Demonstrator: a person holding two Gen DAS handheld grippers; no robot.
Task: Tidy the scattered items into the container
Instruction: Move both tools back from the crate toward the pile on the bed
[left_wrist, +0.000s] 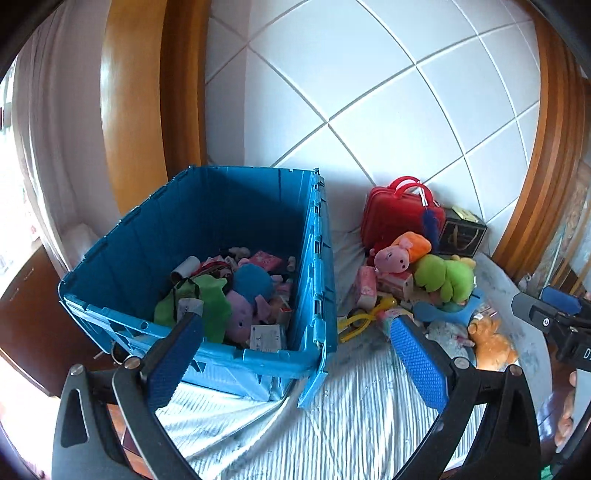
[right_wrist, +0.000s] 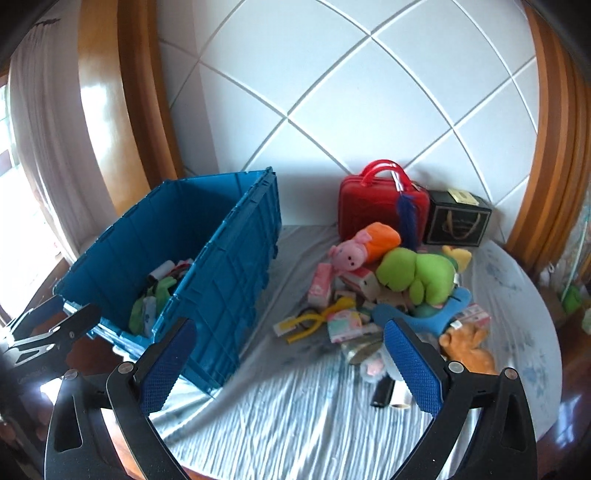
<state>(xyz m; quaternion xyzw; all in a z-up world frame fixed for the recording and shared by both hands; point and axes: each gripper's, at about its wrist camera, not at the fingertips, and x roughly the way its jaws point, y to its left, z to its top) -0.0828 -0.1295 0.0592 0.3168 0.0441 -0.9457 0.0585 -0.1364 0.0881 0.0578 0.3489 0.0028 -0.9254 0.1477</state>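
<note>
Both my grippers, left gripper (left_wrist: 295, 354) and right gripper (right_wrist: 288, 363), hover with jaws spread, holding nothing; I'd approach the green plush (right_wrist: 415, 275) from above, then carry it left to the blue crate (right_wrist: 225, 258).

The open plastic storage crate (left_wrist: 207, 221) is deep blue. A glossy hard case with loop handles (right_wrist: 382, 206) is red. The round plush turtle (right_wrist: 417, 275) is lime green, the plush pig (right_wrist: 349, 254) pink with orange. The bed sheet (right_wrist: 314, 413) shows grey-white stripes.
</note>
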